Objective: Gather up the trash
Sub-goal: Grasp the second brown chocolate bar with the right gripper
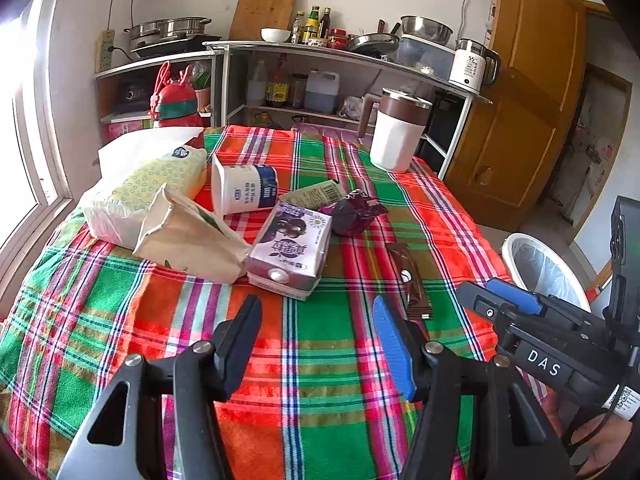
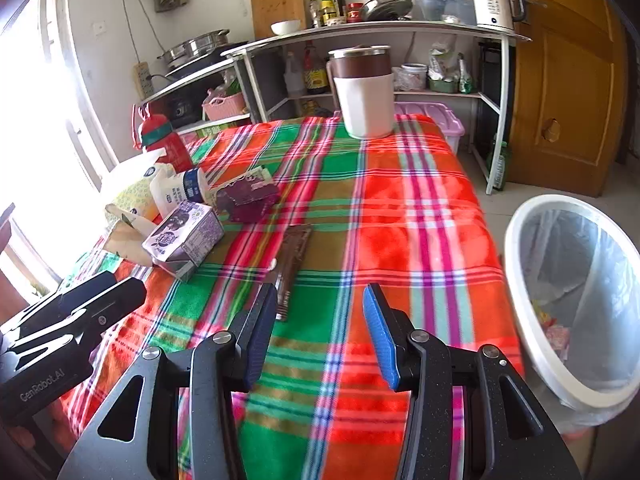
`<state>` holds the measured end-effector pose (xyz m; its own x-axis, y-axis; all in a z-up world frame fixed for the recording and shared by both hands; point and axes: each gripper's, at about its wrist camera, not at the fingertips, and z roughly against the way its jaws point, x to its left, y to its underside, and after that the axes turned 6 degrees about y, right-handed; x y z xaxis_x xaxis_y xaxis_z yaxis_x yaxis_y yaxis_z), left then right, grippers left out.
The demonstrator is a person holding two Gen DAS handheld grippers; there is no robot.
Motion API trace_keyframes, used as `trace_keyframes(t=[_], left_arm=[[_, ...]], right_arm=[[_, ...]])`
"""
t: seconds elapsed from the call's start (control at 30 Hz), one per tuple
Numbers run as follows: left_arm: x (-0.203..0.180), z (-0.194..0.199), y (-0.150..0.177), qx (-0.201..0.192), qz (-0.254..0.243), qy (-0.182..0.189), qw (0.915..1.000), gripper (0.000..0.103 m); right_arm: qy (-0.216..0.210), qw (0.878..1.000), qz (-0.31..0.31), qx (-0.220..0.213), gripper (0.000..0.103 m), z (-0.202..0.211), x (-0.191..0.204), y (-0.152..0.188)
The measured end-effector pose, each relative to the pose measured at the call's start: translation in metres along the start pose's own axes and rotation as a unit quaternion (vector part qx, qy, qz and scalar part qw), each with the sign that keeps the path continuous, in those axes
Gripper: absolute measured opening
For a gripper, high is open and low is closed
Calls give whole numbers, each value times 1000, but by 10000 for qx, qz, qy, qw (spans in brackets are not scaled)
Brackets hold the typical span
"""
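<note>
Your biggest risk sits in how tightly the trash is bunched. The purple milk carton (image 1: 289,250) lies on its side, touching the torn paper bag (image 1: 188,236) on one side, with the tipped white yogurt cup (image 1: 244,190) and the crumpled purple wrapper (image 1: 354,210) just behind it. Reach in carelessly and a finger is likely to shove a neighbour along the cloth or catch two pieces at once. The tissue pack (image 1: 148,192) beside them looks like something to keep, so don't sweep it along.

The flat brown wrapper (image 2: 294,258) lies apart from the pile, closest to your right gripper (image 2: 320,336). It is thin and pressed against the plaid cloth (image 2: 400,208), so you may pinch the fabric with it, drag the cloth, and disturb the tall white mug (image 2: 364,96) at the far edge of the surface.

The lined trash bin (image 2: 576,296) stands on the floor off the right side of the surface, already holding a few scraps. Its opening sits below the surface edge, so a light wrapper let go too early could flutter and miss.

Your left gripper (image 1: 316,336) hovers low over the near part of the surface, pointed at the carton, jaws wide apart and holding nothing. Your right gripper hangs just beside it, also spread wide and carrying nothing, aimed between the brown wrapper and the bin.
</note>
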<state>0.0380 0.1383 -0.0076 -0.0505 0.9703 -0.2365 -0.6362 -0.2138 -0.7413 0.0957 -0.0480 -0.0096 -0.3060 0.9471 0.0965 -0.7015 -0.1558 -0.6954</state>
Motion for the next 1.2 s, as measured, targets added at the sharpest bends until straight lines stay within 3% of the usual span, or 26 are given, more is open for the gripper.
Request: trace_keyframes(t=[0.33, 0.47, 0.67, 0.97, 1.2], left_arm=[[24, -9, -12, 38, 33, -26, 10000, 63], [29, -16, -16, 109, 33, -21, 9999, 64], [28, -24, -21, 162, -45, 4, 9999, 64], [25, -39, -30, 247, -184, 33, 9995, 68], [24, -53, -31, 499, -326, -20, 9982, 69]], right_arm=[[-69, 9993, 279, 238, 46, -32, 27, -13], [161, 9985, 464, 251, 46, -42, 35, -15], [178, 9980, 466, 391, 45, -53, 39, -16], [139, 9984, 56, 539, 24, -60, 22, -17], [-17, 9987, 161, 481, 22, -58, 24, -18]])
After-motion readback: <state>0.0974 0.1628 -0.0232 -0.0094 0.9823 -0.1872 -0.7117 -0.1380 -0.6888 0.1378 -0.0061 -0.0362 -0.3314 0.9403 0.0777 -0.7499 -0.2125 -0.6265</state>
